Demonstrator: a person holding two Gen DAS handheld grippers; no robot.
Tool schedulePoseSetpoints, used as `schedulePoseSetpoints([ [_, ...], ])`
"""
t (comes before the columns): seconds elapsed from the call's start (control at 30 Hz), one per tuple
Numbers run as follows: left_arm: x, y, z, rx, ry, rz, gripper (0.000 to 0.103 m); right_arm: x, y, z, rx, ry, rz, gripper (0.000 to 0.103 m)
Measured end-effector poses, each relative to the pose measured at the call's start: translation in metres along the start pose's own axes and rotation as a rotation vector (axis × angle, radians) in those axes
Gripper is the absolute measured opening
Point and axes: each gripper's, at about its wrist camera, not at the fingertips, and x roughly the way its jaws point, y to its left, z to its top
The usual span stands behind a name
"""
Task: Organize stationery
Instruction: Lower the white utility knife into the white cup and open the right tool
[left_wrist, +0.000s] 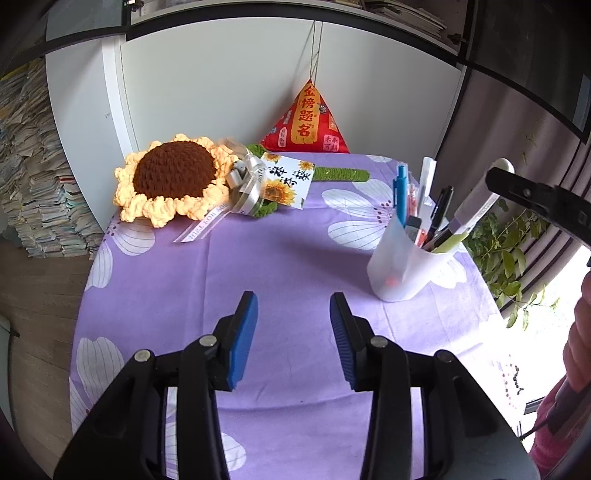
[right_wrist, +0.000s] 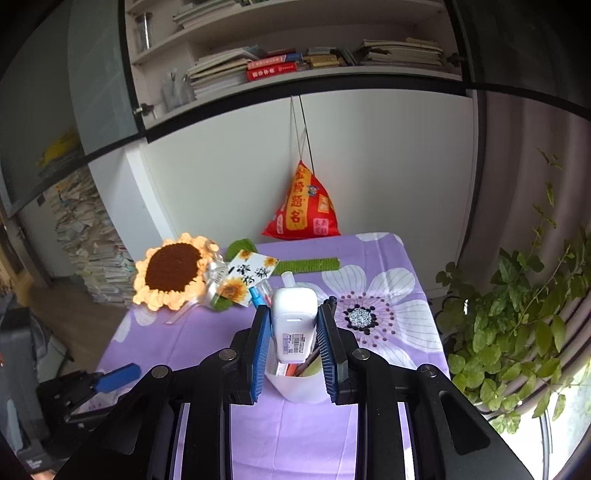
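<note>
Daylight from right, glare bottom-right; soft shadows; fisheye bending, dark corners; sharp focus.

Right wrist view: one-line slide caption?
Right gripper holds a white correction-tape-like item above the white pen cup on the purple floral tablecloth.

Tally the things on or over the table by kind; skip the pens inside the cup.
Crochet sunflower: 1
Sunflower card: 1
Red triangular pouch: 1
White pen cup: 1
Highlighter, held by right gripper: 1
Total: 5
</note>
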Motion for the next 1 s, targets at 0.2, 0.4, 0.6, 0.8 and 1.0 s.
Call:
schedulePoseSetpoints([
  [0.2,0.0,0.006,-0.001,0.005,-0.024,0.012,0.043,0.016,0.007,-0.001,-0.022,0.045,-0.033,0.026],
  [0.4,0.002,0.009,-0.003,0.009,-0.029,0.013,0.048,0.025,0.013,-0.002,-0.039,0.069,-0.055,0.026],
  [0.6,0.002,0.012,-0.004,-0.002,-0.033,0.012,0.049,0.031,0.012,0.0,-0.034,0.083,-0.068,0.026],
  [0.8,0.003,0.015,-0.005,-0.011,-0.029,0.012,0.05,0.037,0.015,-0.001,-0.051,0.101,-0.076,0.026],
  [1.0,0.005,0.018,-0.005,-0.022,-0.024,0.012,0.05,0.043,0.016,-0.004,-0.054,0.144,-0.094,0.026],
])
